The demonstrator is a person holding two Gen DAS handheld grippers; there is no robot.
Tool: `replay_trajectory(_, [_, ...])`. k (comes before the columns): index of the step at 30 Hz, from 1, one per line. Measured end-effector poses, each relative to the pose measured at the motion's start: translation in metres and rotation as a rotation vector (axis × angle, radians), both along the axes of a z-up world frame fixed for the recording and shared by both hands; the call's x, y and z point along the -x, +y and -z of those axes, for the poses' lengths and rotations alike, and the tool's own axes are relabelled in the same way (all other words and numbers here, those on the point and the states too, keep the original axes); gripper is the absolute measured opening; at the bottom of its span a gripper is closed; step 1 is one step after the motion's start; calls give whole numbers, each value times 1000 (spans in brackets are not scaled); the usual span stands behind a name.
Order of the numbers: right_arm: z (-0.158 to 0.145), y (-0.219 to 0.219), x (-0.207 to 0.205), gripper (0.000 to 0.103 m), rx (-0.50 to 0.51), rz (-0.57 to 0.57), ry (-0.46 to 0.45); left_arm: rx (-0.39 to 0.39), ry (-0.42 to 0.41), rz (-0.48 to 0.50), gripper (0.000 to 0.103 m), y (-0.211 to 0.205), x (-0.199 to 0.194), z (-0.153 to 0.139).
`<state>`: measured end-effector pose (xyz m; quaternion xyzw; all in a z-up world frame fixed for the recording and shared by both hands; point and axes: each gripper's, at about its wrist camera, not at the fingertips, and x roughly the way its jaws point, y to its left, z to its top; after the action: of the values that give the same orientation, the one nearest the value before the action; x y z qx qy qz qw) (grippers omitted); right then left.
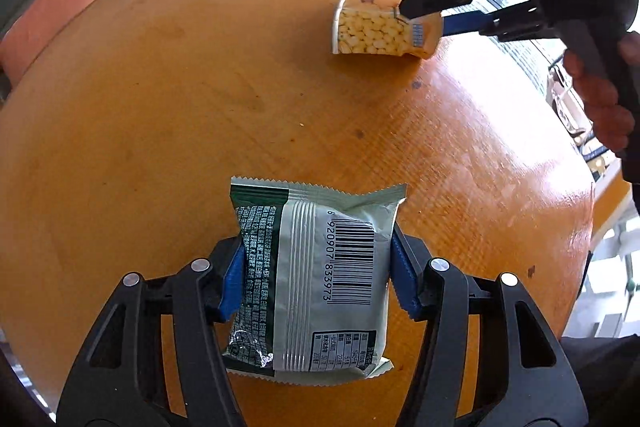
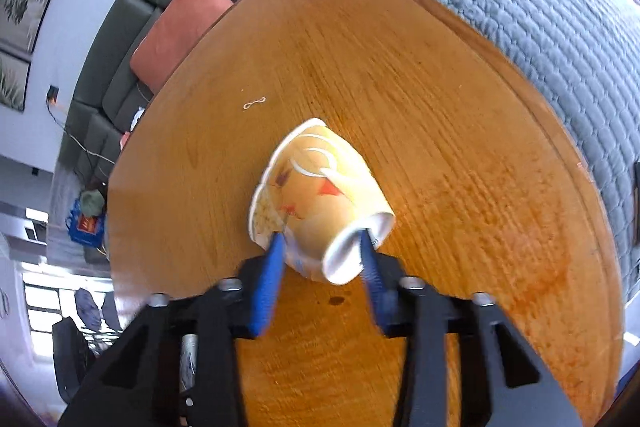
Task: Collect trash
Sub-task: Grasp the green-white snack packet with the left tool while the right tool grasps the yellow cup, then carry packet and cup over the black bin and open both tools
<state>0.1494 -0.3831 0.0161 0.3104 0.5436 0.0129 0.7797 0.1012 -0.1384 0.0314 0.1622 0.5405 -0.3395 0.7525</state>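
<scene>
Closest to me, the snack packet (image 1: 312, 279) sits pinched between the blue pads of my left gripper (image 1: 316, 275), its long axis running straight away from me, the zigzag-sealed top edge pointing toward the paper cup (image 1: 384, 27). Its silver back faces up, with a barcode and a dark green strip of print. My right gripper (image 2: 322, 255) is closed on the cup, one pad against its side and the other at the white base. The cup lies on its side, rim pointing away from my right gripper, base toward it; it is yellow-orange with a soybean picture. Both are over the wooden table (image 1: 168, 115), the cup beyond the packet. A bit of string (image 2: 254, 103) lies past the cup. Orange cushions (image 2: 180, 35) and a quilted blue cover (image 2: 520, 7) border the table.
</scene>
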Motion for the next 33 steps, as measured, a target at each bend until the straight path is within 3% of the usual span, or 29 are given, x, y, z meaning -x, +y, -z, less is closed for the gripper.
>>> replay_trajectory(9, [-31,23,11,14,-11,-35,-118,52,-26,-128,58,26,4,-22])
replay_trajectory(14, [-52,51,16,9,1,-97,-160,103,-49,-234,58,67,10,-42])
replay_trajectory(18, [-66,84,19,3,13,-174,-185,113,-65,-311,58,98,22,-47])
replay_trajectory(26, [-85,157,22,3,3,-296,-217,128,-98,-461,58,167,52,-62])
replay_trajectory(33, [-101,252,22,3,-14,-455,-246,136,-129,-581,58,229,80,-71])
